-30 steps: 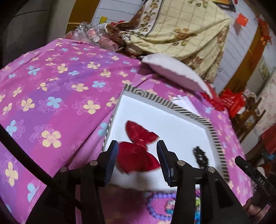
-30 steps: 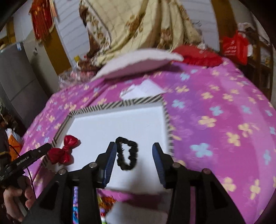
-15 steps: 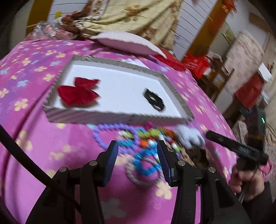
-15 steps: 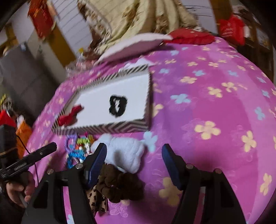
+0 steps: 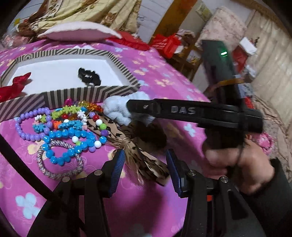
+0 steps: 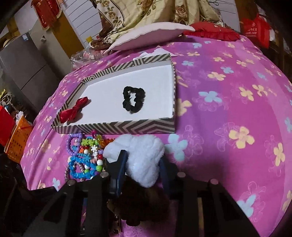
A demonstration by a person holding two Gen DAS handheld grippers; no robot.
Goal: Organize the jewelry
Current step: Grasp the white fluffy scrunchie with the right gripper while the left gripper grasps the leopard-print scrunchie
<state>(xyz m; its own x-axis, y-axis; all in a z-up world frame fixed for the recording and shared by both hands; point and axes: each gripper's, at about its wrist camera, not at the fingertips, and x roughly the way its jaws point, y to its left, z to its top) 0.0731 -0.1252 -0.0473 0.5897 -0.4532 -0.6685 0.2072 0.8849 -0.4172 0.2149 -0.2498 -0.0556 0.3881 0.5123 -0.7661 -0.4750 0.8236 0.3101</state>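
Right hand-held gripper (image 6: pixel 143 165) is down over the white fluffy scrunchie (image 6: pixel 140 156) with its jaws closing; the scrunchie sits between the blue pads (image 6: pixel 122 164) and both appear to press into its sides. In the left wrist view the right hand-held gripper (image 5: pixel 138 107) comes in from the right, held by a hand (image 5: pixel 237 164) in a dark sleeve, its tip at the white fluffy scrunchie (image 5: pixel 118 109).

Left hand-held gripper (image 5: pixel 145 165) is partly open, jaws apart. The leopard-print bow (image 5: pixel 144 160) lies between its fingers, but the pads do not clearly touch it — no grip visible.

The pile sits on the pink floral bedspread (image 6: pixel 228 109), just in front of the striped tray (image 6: pixel 116 126):
- purple bead bracelet (image 5: pixel 27 127) at the left edge
- blue bead bracelet (image 5: pixel 69 144), overlapping a silver braided band (image 5: pixel 58 169)
- mixed coloured beads (image 5: pixel 73 114) near the tray wall
- dark brown scrunchie (image 5: pixel 151 133), touching the leopard-print bow and right behind the white one

Inside the tray, on its white floor: black scrunchie (image 6: pixel 133 99) near the middle and red bow (image 6: pixel 73 110) at the left wall — well apart from each other. In the left wrist view the black scrunchie (image 5: pixel 89 76) and red bow (image 5: pixel 12 89) show the same layout.

Behind the tray: a pale pink pillow (image 6: pixel 149 35), a red cushion (image 6: pixel 213 31) and a floral quilt (image 6: pixel 146 12).
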